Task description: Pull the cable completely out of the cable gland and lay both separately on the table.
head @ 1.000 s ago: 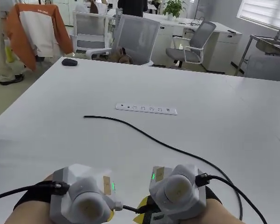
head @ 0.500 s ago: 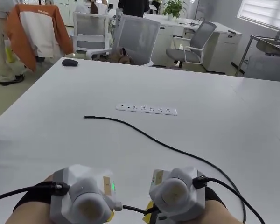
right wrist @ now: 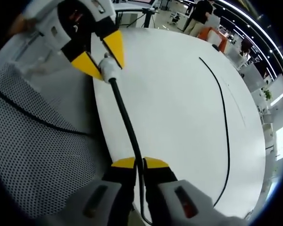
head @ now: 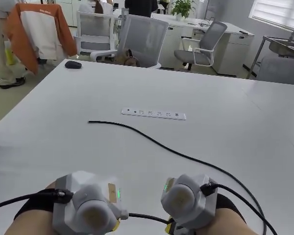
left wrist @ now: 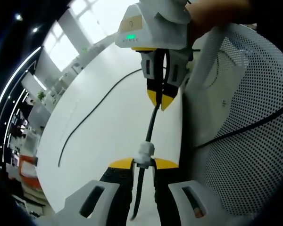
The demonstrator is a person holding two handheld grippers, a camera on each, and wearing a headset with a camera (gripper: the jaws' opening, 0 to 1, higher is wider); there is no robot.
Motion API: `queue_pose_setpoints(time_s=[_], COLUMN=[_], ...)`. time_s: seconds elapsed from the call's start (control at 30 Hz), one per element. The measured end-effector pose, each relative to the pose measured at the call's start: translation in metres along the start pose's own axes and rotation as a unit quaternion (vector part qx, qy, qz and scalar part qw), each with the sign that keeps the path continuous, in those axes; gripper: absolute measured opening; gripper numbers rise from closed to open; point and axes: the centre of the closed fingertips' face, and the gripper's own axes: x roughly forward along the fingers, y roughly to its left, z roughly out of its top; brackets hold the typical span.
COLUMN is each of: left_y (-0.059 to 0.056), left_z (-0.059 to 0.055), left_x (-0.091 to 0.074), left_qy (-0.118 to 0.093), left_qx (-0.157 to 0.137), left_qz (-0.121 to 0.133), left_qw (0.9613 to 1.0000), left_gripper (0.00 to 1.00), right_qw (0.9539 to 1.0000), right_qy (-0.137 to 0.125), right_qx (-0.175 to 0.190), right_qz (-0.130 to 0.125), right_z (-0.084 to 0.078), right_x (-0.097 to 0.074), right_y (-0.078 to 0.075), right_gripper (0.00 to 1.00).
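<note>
Looking down in the head view, both tools sit low at the near edge of the white bench (head: 210, 98); the left hand-held gripper (head: 116, 221) and the right hand-held gripper (head: 170, 226) point at each other; a short bit of black cable (head: 147, 216) runs between them; a moment ago the two were closer together, and now the gap is bigger and more cable shows there, so the pull looks to be working; the rest of the cable lies in a long curve over the bench, near a white power strip (head: 153, 114).

In the left gripper view, the left hand-held gripper is pinched narrow on the small white cable gland (left wrist: 145, 153); the cable goes up from the gland to the right hand-held gripper, whose yellow tips squeeze it; a black piece seems to run on below the gland, between the jaws.

In the right gripper view, the right hand-held gripper is closed tight on the cable; the cable runs straight to the gland, held in the other tool's yellow tips.

I think the cable is not all out yet; it needs more pulling apart; after that the cable and the gland must each be put down on the bench, not touching.
</note>
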Motion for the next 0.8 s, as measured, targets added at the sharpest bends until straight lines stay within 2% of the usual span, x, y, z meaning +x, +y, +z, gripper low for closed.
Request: queue_pose_setpoints(time_s=[0.07,0.1,0.17,0.2,0.3,0.37,0.4,0.5,0.57,0.67,0.77,0.8], left_y=[0.001,0.001,0.000,0.000,-0.001,-0.001,-0.001,-0.002,-0.003,-0.004,-0.003,-0.002], left_z=[-0.001,-0.001,-0.001,-0.001,0.000,0.000,0.000,0.000,0.001,0.003,0.005,0.004], left_x=[0.000,-0.001,0.000,0.000,0.001,0.000,0.000,0.000,0.001,0.001,0.001,0.001], left_qy=[0.001,0.002,0.002,0.001,0.002,0.001,0.000,0.000,-0.001,-0.006,-0.009,-0.008], left_qx=[0.000,0.000,-0.001,0.000,0.002,0.002,0.002,0.005,0.007,0.007,0.005,0.004], left_qz=[0.002,0.002,0.000,-0.001,-0.002,-0.002,-0.002,-0.004,-0.005,-0.007,-0.006,-0.005], left_qw=[1.0000,1.0000,1.0000,1.0000,1.0000,1.0000,1.0000,1.0000,1.0000,0.9999,0.9999,0.9999], left_gripper=[0.17,0.17,0.17,0.17,0.17,0.17,0.17,0.17,0.17,0.17,0.17,0.17], right_qw=[1.0000,0.9999,0.9991,0.9982,0.9919,0.9867,0.9855,0.9853,0.9861,0.9877,0.9892,0.9900], right_qy=[-0.003,-0.006,-0.031,-0.046,-0.097,-0.123,-0.127,-0.115,-0.111,-0.109,-0.112,-0.105], right_qx=[-0.005,-0.011,-0.028,-0.036,-0.077,-0.092,-0.098,-0.117,-0.115,-0.108,-0.092,-0.091], right_qz=[0.001,0.001,0.004,0.010,0.028,0.053,0.056,0.049,0.045,0.029,0.026,0.023], right_z=[0.001,0.003,0.015,0.022,0.045,0.057,0.059,0.056,0.054,0.053,0.052,0.049], right_x=[-0.001,-0.001,-0.002,-0.003,-0.008,-0.011,-0.012,-0.009,-0.009,-0.011,-0.010,-0.009], right_y=[0.001,0.001,0.006,0.009,0.023,0.037,0.041,0.041,0.038,0.028,0.025,0.024], right_gripper=[0.05,0.10,0.16,0.16,0.18,0.16,0.16,0.16,0.13,0.03,0.02,0.02])
